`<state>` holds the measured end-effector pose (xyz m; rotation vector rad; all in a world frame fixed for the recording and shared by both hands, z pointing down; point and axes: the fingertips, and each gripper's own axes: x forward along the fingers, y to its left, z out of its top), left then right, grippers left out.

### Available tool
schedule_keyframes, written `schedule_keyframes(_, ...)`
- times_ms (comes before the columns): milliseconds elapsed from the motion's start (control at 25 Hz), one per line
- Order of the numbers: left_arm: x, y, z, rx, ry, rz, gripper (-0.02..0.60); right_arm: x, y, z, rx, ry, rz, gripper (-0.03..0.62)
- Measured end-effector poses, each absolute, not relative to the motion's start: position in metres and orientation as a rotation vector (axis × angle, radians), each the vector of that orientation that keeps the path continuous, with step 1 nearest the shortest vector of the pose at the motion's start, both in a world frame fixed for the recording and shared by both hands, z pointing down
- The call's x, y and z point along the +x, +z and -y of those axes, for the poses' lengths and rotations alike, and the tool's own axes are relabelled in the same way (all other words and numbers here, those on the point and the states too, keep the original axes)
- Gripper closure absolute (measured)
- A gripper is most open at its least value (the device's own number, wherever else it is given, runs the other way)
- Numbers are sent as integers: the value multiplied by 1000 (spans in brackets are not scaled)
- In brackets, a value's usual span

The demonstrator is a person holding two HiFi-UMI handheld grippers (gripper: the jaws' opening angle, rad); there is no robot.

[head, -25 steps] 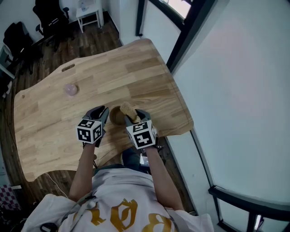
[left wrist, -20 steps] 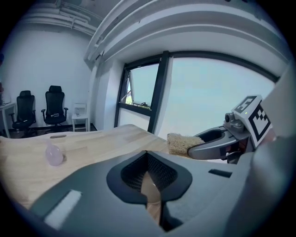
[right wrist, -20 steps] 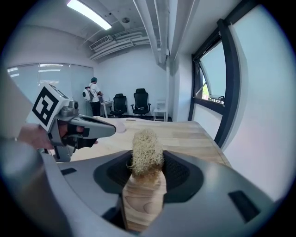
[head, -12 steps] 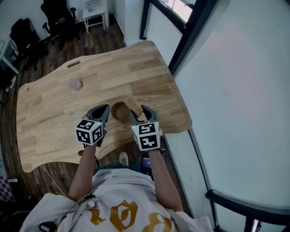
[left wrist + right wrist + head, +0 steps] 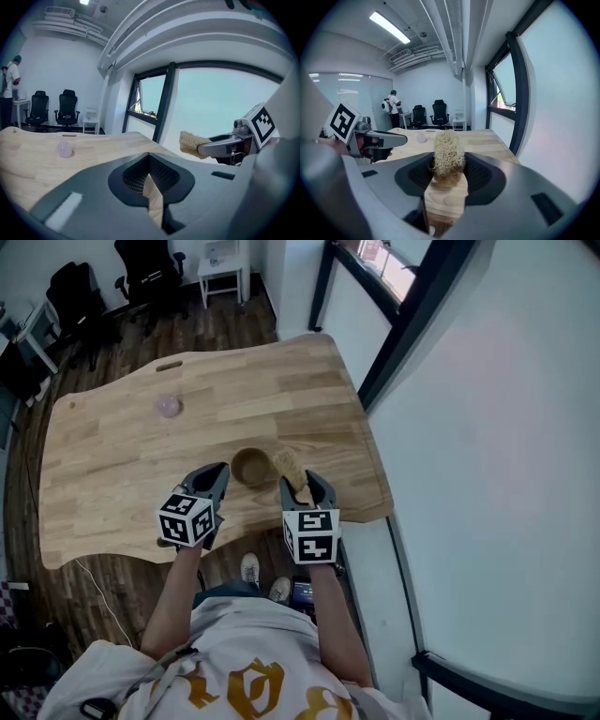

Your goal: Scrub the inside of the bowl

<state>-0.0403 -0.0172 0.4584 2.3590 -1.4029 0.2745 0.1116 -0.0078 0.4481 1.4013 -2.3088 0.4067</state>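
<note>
Step in hand: I judge this as the approach. The pad is gripped but is not inside the bowl, so scrubbing is not under way.
Next move: I need to carry the pad left and down into the bowl's hollow, then press it against the inner wall. I judge the bowl should be steadied first, since nothing holds it and it may slide under the rubbing.
Table (image 5: pixel 112 474): pale wood, and it carries everything listed below.
Left gripper (image 5: pixel 212 482): its own view shows the jaws closed tip to tip with nothing between them. It sits just to the near left of the bowl and appears not to touch it.
Right gripper (image 5: pixel 300 486): jaws clamped on the scrub pad, which stands up between them. It sits to the near right of the bowl.
Bowl (image 5: pixel 249 466): small, brown and upright, on the table towards its near right, between the two gripper tips. It is unheld, and its inside looks empty.
Scrub pad (image 5: pixel 289 463): a tan, fibrous lump whose free end points away from me. It lies just right of the bowl's right rim, outside it. I cannot tell whether it brushes the rim.
Pink ball (image 5: pixel 168 407): on the far left of the table, well apart from the work and not involved.
</note>
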Motion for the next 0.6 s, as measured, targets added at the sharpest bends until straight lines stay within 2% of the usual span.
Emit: schedule_keyframes(600,-45,448,12,2372,261,1419,580,108,444,-3,1392,390,2315,413)
